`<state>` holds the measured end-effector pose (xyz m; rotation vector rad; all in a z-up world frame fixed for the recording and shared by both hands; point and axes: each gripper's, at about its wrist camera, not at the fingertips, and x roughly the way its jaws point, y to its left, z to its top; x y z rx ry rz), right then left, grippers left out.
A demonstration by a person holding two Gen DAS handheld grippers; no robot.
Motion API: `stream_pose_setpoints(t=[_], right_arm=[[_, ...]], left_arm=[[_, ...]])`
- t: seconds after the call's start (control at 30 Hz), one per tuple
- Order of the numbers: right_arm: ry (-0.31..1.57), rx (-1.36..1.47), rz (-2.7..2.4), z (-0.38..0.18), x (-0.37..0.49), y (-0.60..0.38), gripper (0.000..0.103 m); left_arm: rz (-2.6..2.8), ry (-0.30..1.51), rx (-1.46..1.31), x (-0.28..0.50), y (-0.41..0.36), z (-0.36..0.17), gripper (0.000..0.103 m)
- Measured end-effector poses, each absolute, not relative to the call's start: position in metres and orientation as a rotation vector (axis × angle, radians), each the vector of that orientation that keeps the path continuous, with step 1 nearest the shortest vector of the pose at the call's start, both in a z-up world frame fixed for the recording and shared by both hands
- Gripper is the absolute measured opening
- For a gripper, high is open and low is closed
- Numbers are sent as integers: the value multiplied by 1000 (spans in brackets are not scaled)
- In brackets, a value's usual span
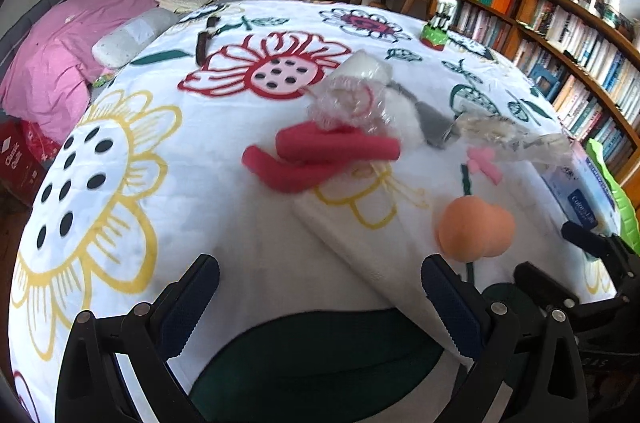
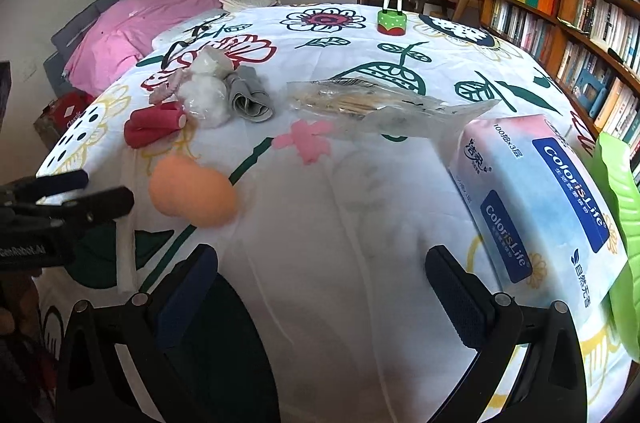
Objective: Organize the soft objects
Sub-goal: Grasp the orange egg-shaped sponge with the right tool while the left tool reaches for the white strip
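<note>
Soft objects lie on a flowered bedspread (image 1: 240, 215). An orange makeup sponge (image 1: 474, 229) (image 2: 192, 193) lies nearest. Red foam rollers (image 1: 320, 159) (image 2: 154, 127), a white puff in clear wrap (image 1: 360, 95) (image 2: 206, 99) and a rolled grey cloth (image 2: 248, 97) form a cluster farther back. A clear bag of sticks (image 2: 360, 101) lies in the middle. My left gripper (image 1: 320, 307) is open and empty, short of the sponge. My right gripper (image 2: 320, 299) is open and empty over bare bedspread, left of a tissue pack (image 2: 548, 199).
A green container (image 2: 618, 207) sits at the right edge beside the tissue pack. A toy giraffe on a green base (image 2: 392, 19) stands at the far side. A pink duvet (image 1: 68, 51) lies at the left. Bookshelves (image 2: 580, 23) line the right wall.
</note>
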<state>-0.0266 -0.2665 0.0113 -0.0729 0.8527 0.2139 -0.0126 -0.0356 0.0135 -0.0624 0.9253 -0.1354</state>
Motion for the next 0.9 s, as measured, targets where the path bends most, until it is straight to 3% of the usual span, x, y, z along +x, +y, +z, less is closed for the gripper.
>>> stream_pose_setpoints(t=[0.07,0.3,0.37,0.63,0.83,0.9], right_arm=[[846,-68,220,12,-27,-266,103],[813,-79,251,19,-34,-261,103],[807,-69,269,21,-36,-261,103],[821,-38,400,24,-36,-240,103],[839,-83,468,19,-30,-214,88],[851,-85,507,17,-31,-209,75]], left_arm=[[-122,936,-70,-14,-34,11,102],[-126,916,-44,-17,-37,12,64],[-143,914,-31,-17,-38,13,60],[-167,924,-38,-26,-21,14,60],[-173,918,-43,-31,-20,13,60],[-178,918,-57,-32,-17,13,61]])
